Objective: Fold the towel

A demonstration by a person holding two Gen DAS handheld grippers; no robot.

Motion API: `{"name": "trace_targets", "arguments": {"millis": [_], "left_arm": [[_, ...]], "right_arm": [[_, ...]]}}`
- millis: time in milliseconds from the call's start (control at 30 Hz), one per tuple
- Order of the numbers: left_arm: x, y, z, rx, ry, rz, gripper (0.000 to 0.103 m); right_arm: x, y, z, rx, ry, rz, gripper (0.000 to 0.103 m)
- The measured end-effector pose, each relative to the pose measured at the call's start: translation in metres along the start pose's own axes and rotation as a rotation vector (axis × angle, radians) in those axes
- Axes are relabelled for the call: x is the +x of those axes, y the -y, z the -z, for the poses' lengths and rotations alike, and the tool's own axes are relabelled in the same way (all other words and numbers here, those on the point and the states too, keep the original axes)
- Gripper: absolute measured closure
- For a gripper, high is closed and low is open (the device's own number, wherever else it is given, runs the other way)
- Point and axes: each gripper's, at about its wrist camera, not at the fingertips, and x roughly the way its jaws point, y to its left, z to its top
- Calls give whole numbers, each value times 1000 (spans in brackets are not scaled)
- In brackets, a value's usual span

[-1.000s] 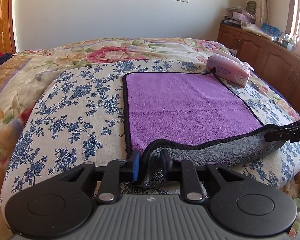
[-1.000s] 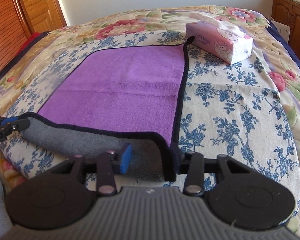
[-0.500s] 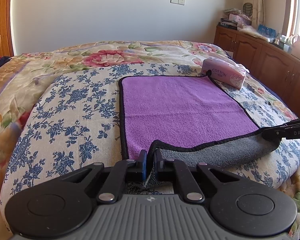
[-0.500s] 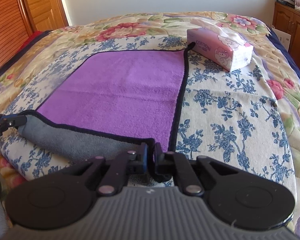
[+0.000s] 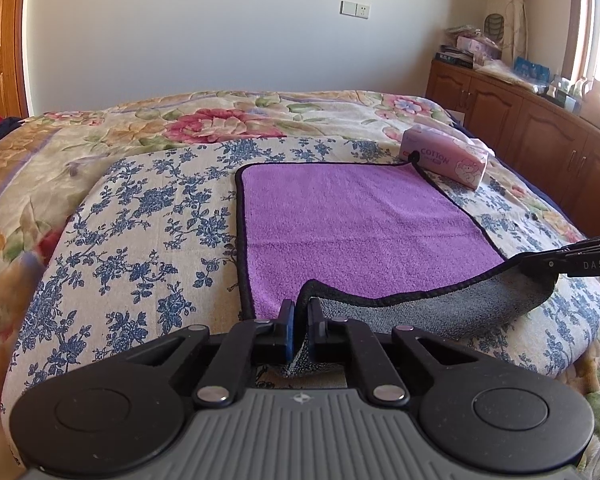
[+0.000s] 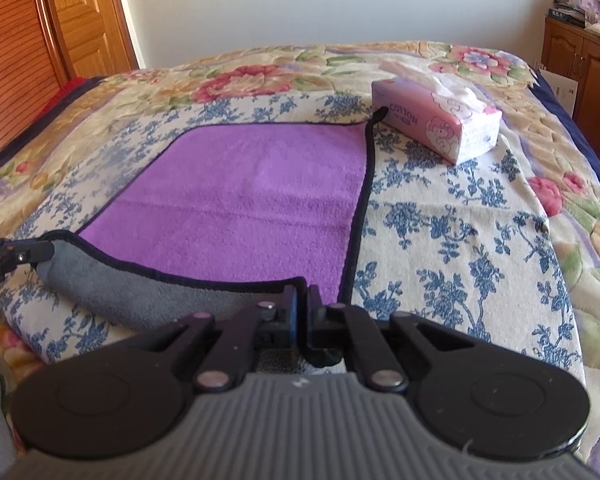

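A purple towel (image 5: 352, 220) with a black hem and grey underside lies spread on the bed; it also shows in the right wrist view (image 6: 244, 200). Its near edge is lifted and curled, showing the grey side (image 5: 460, 312). My left gripper (image 5: 300, 312) is shut on the towel's near left corner. My right gripper (image 6: 302, 300) is shut on the near right corner. Each gripper shows in the other's view, at the right edge (image 5: 572, 264) and the left edge (image 6: 8, 256).
A pink tissue box (image 5: 444, 158) sits on the bed at the towel's far right corner, also in the right wrist view (image 6: 436, 124). The bed has a floral quilt (image 5: 132, 216). Wooden cabinets (image 5: 540, 132) stand at right, a wooden door (image 6: 72, 20) at left.
Both grippers closed on the near corners of the towel, then lifted them slightly. The near edge now hangs between them above the bed.
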Motion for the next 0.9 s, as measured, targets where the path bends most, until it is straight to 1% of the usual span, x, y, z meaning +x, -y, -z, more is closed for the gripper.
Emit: {"name": "trace_targets", "arguments": {"millis": [400,900], "left_arm": [[-11,5,-8,-5,52,17,97],[-8,2,-16,-20,70,13,97]], "right_arm": [[-6,2,-8,7,59,-8,98],[-5,3,-20,-12,107,-26,98]]}}
